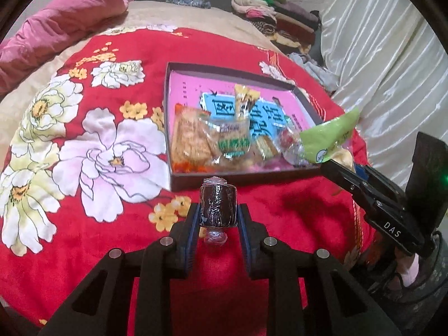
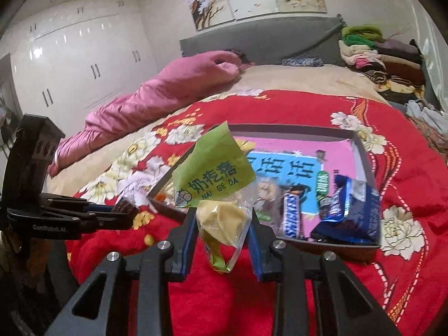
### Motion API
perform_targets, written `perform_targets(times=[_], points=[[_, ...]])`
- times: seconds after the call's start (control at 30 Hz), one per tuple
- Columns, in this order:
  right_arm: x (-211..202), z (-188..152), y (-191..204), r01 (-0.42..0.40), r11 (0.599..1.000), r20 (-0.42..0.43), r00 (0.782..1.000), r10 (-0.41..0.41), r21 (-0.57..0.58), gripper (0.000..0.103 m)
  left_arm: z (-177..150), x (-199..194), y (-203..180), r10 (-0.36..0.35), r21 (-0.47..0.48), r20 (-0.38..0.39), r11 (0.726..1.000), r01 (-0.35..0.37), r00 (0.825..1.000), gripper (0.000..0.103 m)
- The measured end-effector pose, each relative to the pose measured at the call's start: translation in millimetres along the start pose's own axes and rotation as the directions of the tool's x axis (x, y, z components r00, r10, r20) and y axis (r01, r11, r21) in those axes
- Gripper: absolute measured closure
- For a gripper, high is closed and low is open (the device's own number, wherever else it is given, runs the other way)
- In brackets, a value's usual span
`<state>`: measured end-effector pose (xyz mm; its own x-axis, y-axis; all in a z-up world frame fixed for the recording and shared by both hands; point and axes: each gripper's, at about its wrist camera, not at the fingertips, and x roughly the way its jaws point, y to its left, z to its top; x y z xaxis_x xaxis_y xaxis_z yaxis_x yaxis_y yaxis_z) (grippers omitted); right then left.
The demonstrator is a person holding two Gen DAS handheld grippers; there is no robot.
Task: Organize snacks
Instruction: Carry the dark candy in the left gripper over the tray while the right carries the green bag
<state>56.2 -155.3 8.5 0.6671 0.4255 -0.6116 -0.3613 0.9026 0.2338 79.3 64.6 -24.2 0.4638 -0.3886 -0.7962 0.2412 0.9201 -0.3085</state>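
Left gripper point(image 1: 218, 212) is clamping my dark foil-wrapped candy roll point(image 1: 217, 205); right gripper point(image 2: 222, 221) is pinching a green-labelled milk-curd packet point(image 2: 215, 179).

Box point(image 1: 179, 180) centre frame on blanket point(image 1: 84, 224), snack packs point(image 1: 212, 142) in its near half; quilt roll point(image 1: 56, 25) upper left; clothes stack point(image 1: 274, 16) upper right, behind box.

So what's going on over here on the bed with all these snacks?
A person is sorting snacks into a shallow box on the red flowered blanket. The left claw is shut on a dark wrapped candy, and the right claw holds a green-topped packet. Both are held just short of the box.
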Motion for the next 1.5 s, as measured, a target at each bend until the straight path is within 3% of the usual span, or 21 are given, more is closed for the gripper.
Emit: perform_targets(times=[0.43,0.93,1.5], points=[[-17,11,-29,0.041,0.996,0.081,0.996,-0.048,0.085,0.070,29,7,-2,0.069,-0.008,0.040,0.998,-0.069,0.997,0.076],[-21,16,-50,0.066,0.985,0.113,0.990,-0.084,0.160,0.070,48,26,-32,0.019,0.015,0.039,1.000,-0.020,0.999,0.076],[5,17,-59,0.117,0.973,0.060,0.989,-0.131,0.199,0.070,61,59,-67,0.006,0.054,0.010,0.999,-0.007,1.000,0.076]])
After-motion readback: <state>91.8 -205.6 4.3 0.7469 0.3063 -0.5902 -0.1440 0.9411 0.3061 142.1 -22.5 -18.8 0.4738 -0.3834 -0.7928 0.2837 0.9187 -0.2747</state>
